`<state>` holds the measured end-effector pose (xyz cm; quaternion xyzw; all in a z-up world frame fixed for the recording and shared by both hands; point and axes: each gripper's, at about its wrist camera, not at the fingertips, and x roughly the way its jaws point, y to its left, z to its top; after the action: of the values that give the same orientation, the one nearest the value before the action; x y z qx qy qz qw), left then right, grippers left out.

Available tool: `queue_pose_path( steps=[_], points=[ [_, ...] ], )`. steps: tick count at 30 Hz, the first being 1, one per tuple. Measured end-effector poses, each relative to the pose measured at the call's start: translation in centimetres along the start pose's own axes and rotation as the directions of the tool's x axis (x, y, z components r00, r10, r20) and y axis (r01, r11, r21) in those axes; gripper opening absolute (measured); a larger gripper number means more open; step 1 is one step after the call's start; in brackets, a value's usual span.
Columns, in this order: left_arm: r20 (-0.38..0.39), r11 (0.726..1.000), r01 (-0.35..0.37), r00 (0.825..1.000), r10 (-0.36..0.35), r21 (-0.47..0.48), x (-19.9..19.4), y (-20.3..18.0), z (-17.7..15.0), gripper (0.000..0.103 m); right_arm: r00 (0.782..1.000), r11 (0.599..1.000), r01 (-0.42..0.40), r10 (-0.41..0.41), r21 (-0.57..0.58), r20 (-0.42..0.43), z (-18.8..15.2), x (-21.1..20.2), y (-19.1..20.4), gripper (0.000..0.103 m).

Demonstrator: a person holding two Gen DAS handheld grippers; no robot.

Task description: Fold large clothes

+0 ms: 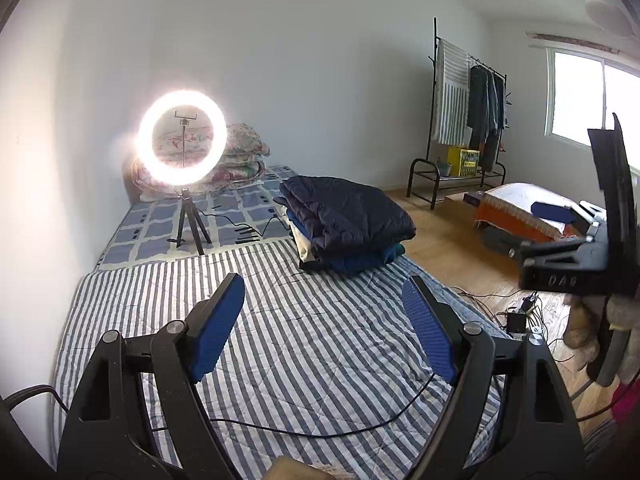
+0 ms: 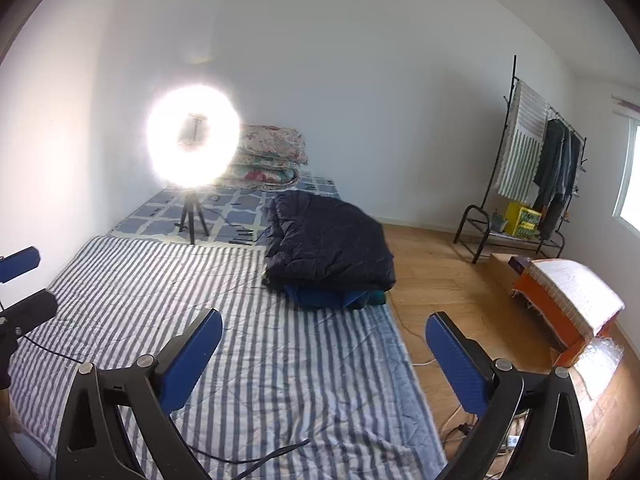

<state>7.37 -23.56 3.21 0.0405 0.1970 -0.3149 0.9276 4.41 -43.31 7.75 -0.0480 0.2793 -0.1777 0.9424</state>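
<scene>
A stack of folded clothes [image 1: 348, 216] [image 2: 328, 248], topped by a dark navy padded jacket, lies at the right edge of the bed, on a blue-and-white striped cover [image 1: 304, 344] [image 2: 288, 360]. My left gripper [image 1: 324, 284] hovers over the bare striped cover, short of the stack, open with nothing between its blue pads. My right gripper [image 2: 324, 316] is also open and empty, near the cover's right edge with the stack ahead of it. In the left wrist view the right gripper's blue pad [image 1: 552, 210] shows at the right edge.
A lit ring light on a small tripod [image 1: 182, 138] [image 2: 194, 136] stands on the bed in front of folded floral quilts [image 1: 244, 148]. A black cable [image 1: 320, 428] crosses the cover. On the wooden floor are a clothes rack [image 1: 468, 112], an orange covered box [image 2: 568, 304] and plugs with cables [image 1: 520, 316].
</scene>
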Motion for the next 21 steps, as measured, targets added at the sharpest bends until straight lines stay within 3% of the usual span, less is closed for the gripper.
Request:
queue_pose_path(
  steps=[6, 10, 15, 21],
  points=[
    [0.013, 1.000, -0.014, 1.000, 0.014, 0.016, 0.1, -0.3, -0.4, 0.085, 1.000, 1.000, 0.007, -0.007, 0.015, -0.008, -1.6, 1.0, 0.4, 0.103],
    [0.016, 1.000, -0.006, 1.000, 0.006, 0.004, 0.2, -0.6, -0.9, 0.094, 1.000, 0.999, 0.023, -0.023, 0.048, -0.004, -2.1, 1.2, -0.2, 0.103],
    [0.006, 1.000, -0.009, 1.000, 0.009, 0.025, 0.5, -1.0, -1.3, 0.095, 0.998, 0.994, 0.060, -0.060, 0.086, 0.001, -2.6, 0.9, -0.6, 0.103],
    [-0.010, 1.000, -0.019, 1.000, 0.019, 0.011, 0.9, -0.9, -2.2, 0.103, 0.997, 0.989, 0.082, -0.083, 0.123, -0.001, -3.1, 0.7, -0.5, 0.103]
  ],
)
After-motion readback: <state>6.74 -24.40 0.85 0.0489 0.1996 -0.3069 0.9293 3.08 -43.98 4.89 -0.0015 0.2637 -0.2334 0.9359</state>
